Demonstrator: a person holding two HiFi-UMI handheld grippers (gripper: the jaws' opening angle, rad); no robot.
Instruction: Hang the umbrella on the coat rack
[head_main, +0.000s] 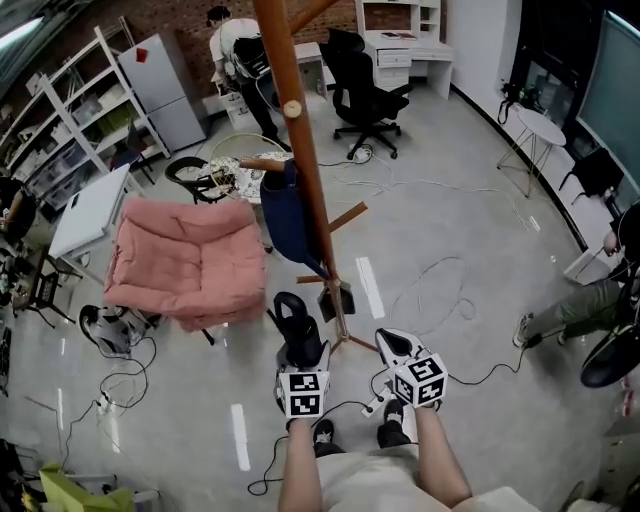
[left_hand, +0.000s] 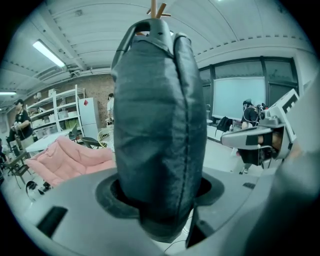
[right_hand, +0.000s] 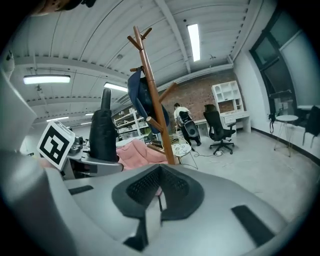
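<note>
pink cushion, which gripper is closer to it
Left. The left gripper, holding the umbrella, is right of the pink cushion; the right gripper is farther right, beyond the coat rack.

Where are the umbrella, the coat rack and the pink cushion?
umbrella (left_hand: 155, 130), left gripper view, middle of its black sleeve.
coat rack (head_main: 307, 170), head view, its wooden pole.
pink cushion (head_main: 190, 260), head view, its centre.

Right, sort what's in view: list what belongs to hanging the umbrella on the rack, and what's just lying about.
For the job:
- umbrella, folded, clamped in the left hand-held gripper
- wooden coat rack

Lying about:
- pink cushioned seat
- black office chair
- white shelving
- blue fabric item already hanging on the rack
</note>
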